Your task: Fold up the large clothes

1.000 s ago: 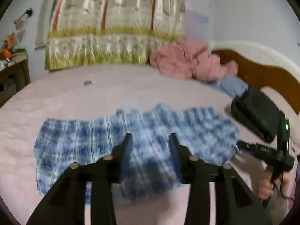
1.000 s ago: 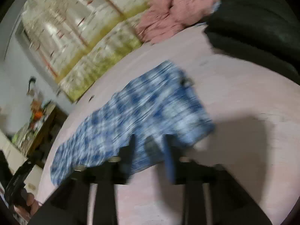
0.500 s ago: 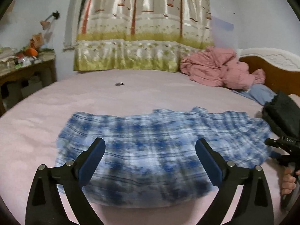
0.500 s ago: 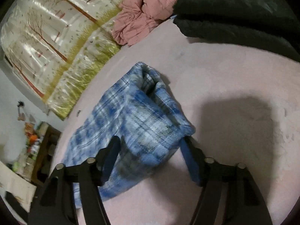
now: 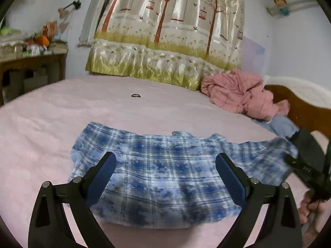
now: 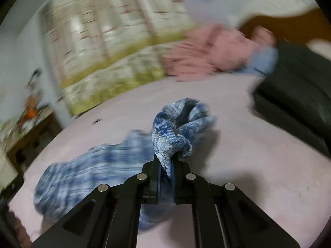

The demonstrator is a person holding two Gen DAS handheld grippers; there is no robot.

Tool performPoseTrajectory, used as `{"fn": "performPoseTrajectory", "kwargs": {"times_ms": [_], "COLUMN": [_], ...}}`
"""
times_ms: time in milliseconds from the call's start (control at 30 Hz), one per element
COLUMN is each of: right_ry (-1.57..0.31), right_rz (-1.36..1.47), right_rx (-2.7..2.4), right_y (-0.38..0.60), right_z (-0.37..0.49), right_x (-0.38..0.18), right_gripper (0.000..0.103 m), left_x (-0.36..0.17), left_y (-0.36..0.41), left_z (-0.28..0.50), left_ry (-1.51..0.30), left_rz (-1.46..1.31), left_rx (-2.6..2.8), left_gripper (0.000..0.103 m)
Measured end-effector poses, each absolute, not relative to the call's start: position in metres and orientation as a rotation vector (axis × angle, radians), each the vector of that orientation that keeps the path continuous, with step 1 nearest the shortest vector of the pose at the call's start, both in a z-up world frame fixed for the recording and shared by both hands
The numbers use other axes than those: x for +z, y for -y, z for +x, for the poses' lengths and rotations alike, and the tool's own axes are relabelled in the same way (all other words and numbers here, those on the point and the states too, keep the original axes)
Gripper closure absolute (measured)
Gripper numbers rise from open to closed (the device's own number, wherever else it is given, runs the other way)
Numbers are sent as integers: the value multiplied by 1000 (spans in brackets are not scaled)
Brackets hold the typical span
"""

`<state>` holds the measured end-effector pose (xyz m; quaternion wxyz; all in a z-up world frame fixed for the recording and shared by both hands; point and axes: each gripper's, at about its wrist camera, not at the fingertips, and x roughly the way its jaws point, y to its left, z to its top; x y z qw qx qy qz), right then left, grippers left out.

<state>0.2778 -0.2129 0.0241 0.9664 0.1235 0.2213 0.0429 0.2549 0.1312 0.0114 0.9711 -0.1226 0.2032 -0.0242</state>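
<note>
Your blue plaid shirt lies spread across the near part of the pink bed, its long side running left to right. Your left gripper hangs over the shirt's near edge with its jaws spread wide and nothing between the blue pads; the cloth shows through the gap, and you cannot tell from this view whether the fingertips touch it.

Your right gripper has just been closing, and its jaws are now pinched tight on the shirt's right end. A bunched knot of plaid stands up out of the pads, lifted off the bed, while the rest of the garment trails away to the left, blurred. In the left wrist view that same gripper shows at the right edge with your right hand under it, and the shirt's right end is smeared there.

Behind the shirt, well apart from it, a small black hair tie sits on the bed. A crumpled pink jacket lies by the wooden headboard, with a dark folded garment near it. A tree-printed curtain hangs on the far wall.
</note>
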Motion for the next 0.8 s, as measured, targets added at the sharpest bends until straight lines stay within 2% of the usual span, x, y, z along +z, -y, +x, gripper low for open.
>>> {"fn": "performPoseTrajectory", "kwargs": {"times_ms": [100, 267, 467, 533, 667, 800], "right_ry": [-516, -688, -727, -748, -724, -612], "right_rz": [198, -32, 20, 25, 52, 86], "right_rx": [223, 340, 421, 473, 566, 522], "right_y": [166, 86, 95, 96, 100, 113], "right_z": [287, 294, 295, 294, 273, 258], "right_x": [23, -22, -24, -24, -24, -8], "right_gripper": [95, 95, 89, 84, 54, 54], "left_x": [14, 12, 11, 11, 8, 7], "left_y": [-137, -145, -137, -134, -129, -120], "left_z": [253, 256, 257, 257, 260, 261], "left_ry": [-394, -412, -427, -425, -437, -442], "left_rz": [-253, -285, -251, -235, -219, -195], "left_rx": [-14, -6, -11, -10, -27, -50], "left_gripper": [7, 7, 7, 7, 7, 7]}}
